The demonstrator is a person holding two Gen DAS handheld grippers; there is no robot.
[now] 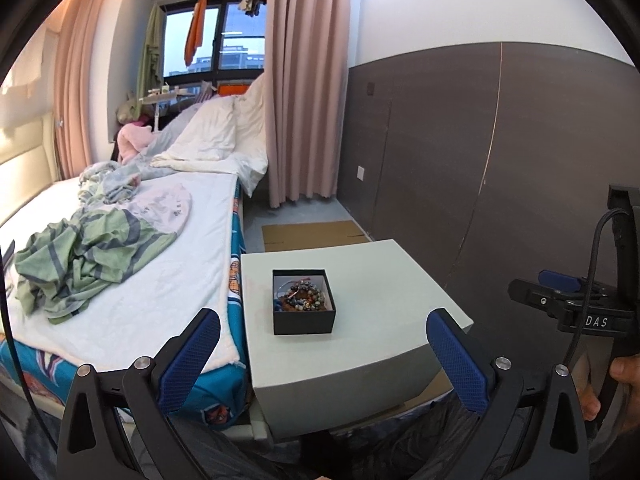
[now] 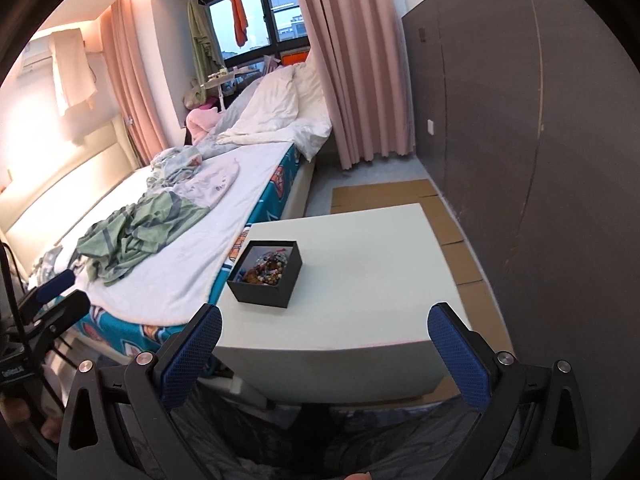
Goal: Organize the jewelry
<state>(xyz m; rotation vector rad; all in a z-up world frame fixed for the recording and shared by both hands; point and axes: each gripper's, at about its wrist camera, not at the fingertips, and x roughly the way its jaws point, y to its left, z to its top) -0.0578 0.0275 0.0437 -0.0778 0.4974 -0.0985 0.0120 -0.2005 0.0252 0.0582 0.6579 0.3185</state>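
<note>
Pale bedside block (image 1: 360,280) beside an unmade bed (image 1: 120,280); open black box (image 1: 304,322) standing toward the block's 9 o'clock side, heaped with tangled beaded jewelry (image 1: 302,294). No lid in sight, nothing else on the top.

Left gripper (image 1: 324,360) held short of the block's near edge, blue pads spread wide, nothing between them. Right gripper (image 2: 326,354) likewise released and empty, box at 11 o'clock from it. From the left view, right gripper (image 1: 560,292) hanging off at 3 o'clock, well clear of the box.

Beads already gathered in the box: consistent with a finished tidy-up, equally with a pile awaiting sorting.

Risks, as judgement: strands interlocked, so lifting one likely to drag others out; light box liable to slide or tip under a sideways nudge; small beads prone to slipping from the pads and rolling off toward bed or floor.
</note>
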